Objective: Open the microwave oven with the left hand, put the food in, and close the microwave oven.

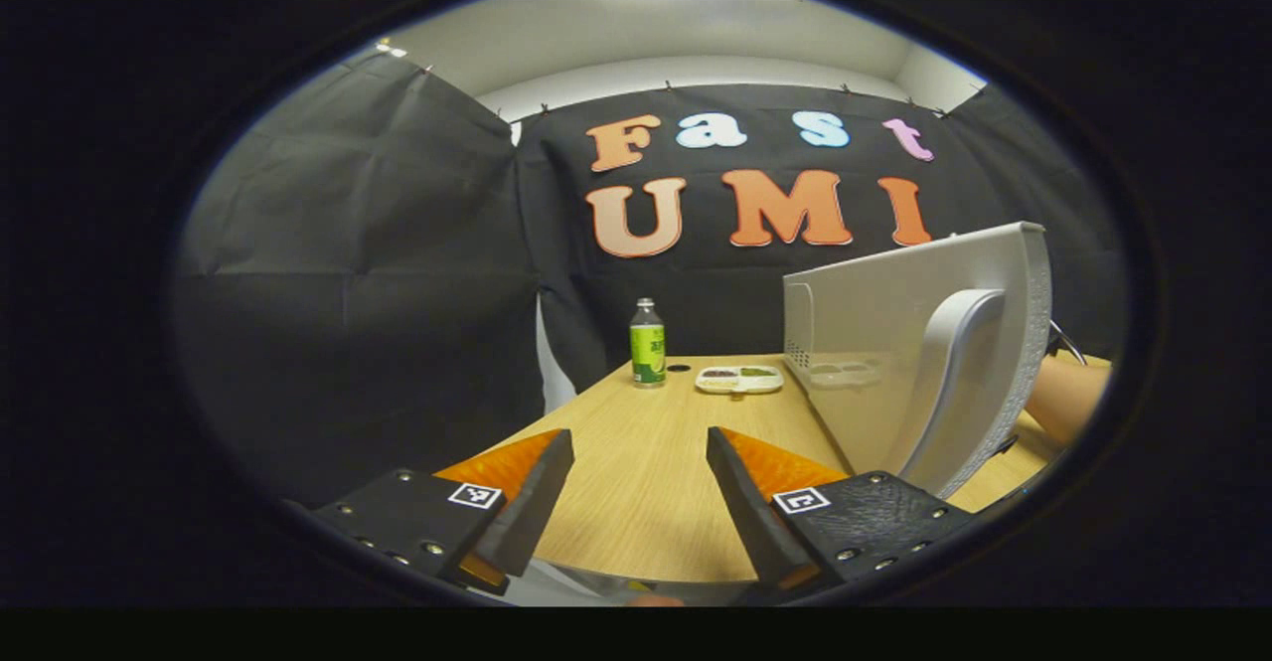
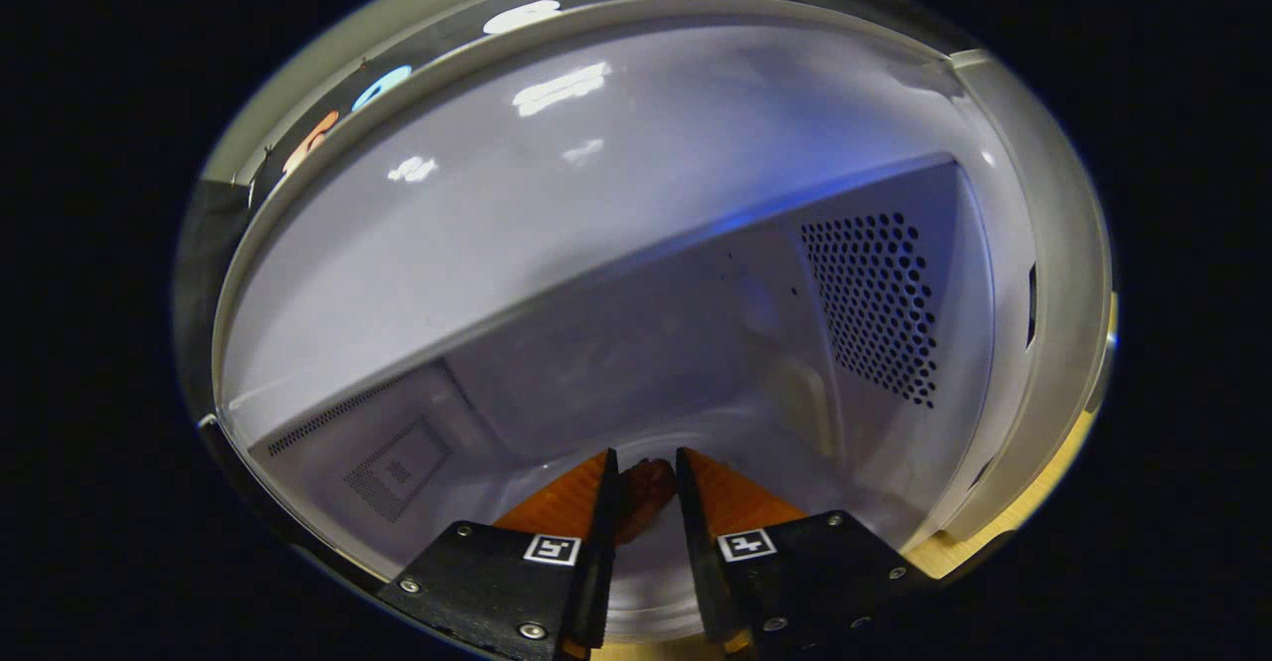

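Right claw (image 2: 646, 502) reached inside microwave oven (image 2: 696, 273), fingers clamped on dark reddish-brown food piece (image 2: 646, 492) low in cavity. Left claw (image 1: 636, 487) gaped wide, held nothing, hovered over tabletop (image 1: 646, 462) beside open microwave door (image 1: 934, 343). Green-labelled bottle (image 1: 647, 343) and food tray (image 1: 739, 379) stood beyond door.

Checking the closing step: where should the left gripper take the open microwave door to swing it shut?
Best at the door's curved handle, which stands proud along the free edge and faces the left gripper. Its open fingers could likely come in from the table side and straddle or push it, farthest from the hinge.
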`<state>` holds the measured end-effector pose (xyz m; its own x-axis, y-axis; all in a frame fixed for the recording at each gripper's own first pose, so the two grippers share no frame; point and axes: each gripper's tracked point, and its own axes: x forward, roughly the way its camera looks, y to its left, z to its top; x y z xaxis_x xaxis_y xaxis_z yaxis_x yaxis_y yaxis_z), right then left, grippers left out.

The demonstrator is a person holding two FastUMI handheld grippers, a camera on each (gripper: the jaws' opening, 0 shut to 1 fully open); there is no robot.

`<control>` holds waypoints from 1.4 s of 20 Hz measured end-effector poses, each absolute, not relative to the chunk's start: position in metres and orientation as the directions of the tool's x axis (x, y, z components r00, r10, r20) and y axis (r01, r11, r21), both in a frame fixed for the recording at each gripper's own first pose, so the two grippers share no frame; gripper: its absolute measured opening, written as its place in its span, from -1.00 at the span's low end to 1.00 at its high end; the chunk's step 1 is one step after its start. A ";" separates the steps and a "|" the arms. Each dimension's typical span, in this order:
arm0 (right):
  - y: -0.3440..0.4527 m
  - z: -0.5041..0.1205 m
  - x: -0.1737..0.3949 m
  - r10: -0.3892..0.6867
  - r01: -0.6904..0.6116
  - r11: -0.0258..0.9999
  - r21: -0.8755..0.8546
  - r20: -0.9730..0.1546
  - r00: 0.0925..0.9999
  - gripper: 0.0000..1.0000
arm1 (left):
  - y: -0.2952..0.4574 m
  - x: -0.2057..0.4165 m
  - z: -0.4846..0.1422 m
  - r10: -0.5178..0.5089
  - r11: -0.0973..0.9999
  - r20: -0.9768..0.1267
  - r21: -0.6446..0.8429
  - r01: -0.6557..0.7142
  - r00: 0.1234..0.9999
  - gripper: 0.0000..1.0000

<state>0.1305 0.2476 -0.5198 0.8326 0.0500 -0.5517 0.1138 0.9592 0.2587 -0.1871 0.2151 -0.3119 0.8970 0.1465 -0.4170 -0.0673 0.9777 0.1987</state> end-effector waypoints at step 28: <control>0.080 -0.284 -0.018 0.212 -0.222 0.975 0.000 -0.301 0.930 0.83 | -0.055 -0.163 -0.308 -0.340 0.932 -0.388 -0.016 0.363 0.856 0.63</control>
<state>-0.0176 0.0803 -0.2838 0.9297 0.2117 -0.3014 -0.2221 0.9750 -0.0002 -0.1633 -0.0554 -0.3076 0.8564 -0.3402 -0.3883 0.3628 0.9317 -0.0163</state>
